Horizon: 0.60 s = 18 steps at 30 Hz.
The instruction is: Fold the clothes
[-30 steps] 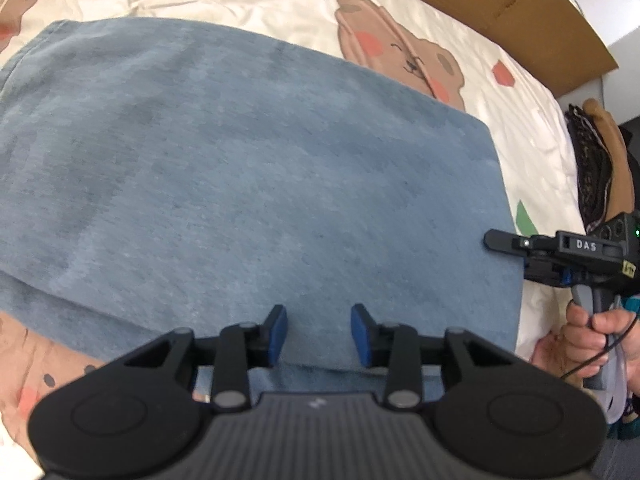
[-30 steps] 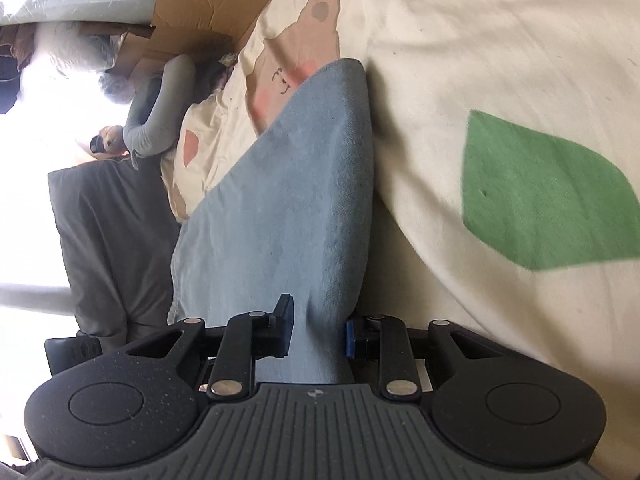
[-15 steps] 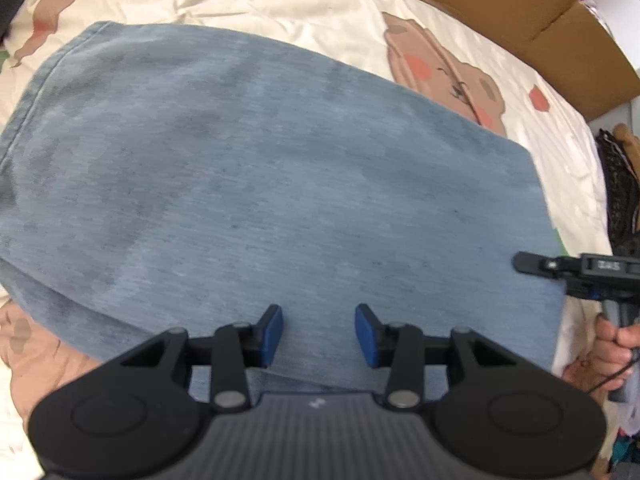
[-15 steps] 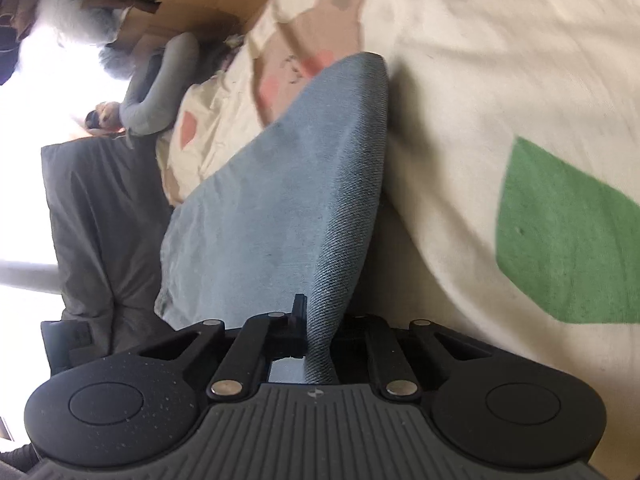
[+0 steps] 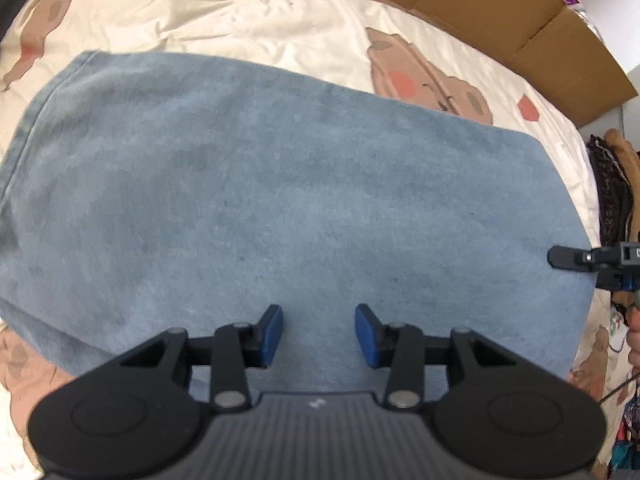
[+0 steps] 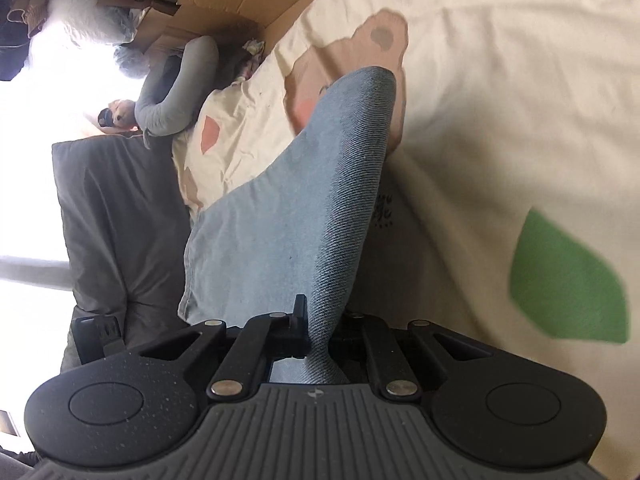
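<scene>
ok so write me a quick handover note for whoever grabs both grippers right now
Left gripper: open, holding nothing, hovering over the near edge of the folded blue denim garment.
Right gripper: shut on the garment's right edge, which looks lifted off the cream bear-print bedsheet.
Garment: lies mostly flat on the sheet as one broad panel, cardboard box behind it.
Done: it appears folded at least once.
Left: probably grip the near edge with the left gripper, carry the next fold across, then smooth it.
</scene>
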### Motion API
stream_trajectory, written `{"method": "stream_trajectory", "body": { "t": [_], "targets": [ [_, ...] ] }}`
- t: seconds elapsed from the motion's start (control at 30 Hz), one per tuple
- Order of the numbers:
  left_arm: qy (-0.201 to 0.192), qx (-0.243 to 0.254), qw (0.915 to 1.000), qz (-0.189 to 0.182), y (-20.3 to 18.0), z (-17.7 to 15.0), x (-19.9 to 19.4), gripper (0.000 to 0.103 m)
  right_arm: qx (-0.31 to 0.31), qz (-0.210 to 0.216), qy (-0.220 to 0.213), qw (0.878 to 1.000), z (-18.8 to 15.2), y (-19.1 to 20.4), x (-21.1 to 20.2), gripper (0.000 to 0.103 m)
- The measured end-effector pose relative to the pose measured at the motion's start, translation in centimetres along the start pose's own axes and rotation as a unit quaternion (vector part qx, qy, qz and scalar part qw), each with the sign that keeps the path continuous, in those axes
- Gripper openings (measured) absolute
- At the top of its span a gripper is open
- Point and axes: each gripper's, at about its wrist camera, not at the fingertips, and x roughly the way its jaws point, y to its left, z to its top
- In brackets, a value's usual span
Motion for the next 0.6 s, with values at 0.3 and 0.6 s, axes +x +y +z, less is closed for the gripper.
{"method": "stream_trajectory", "body": {
  "t": [0.3,0.6],
  "targets": [
    [-0.011,0.012,0.9998,-0.007,-0.6,0.6,-0.1,0.043,-0.017,-0.03,-0.038,0.999,2.5,-1.3,-5.1,0.005],
    [-0.021,0.014,0.9997,-0.006,-0.4,0.6,-0.8,0.043,-0.028,-0.046,-0.066,0.996,4.0,-2.3,-8.8,0.005]
  ]
}}
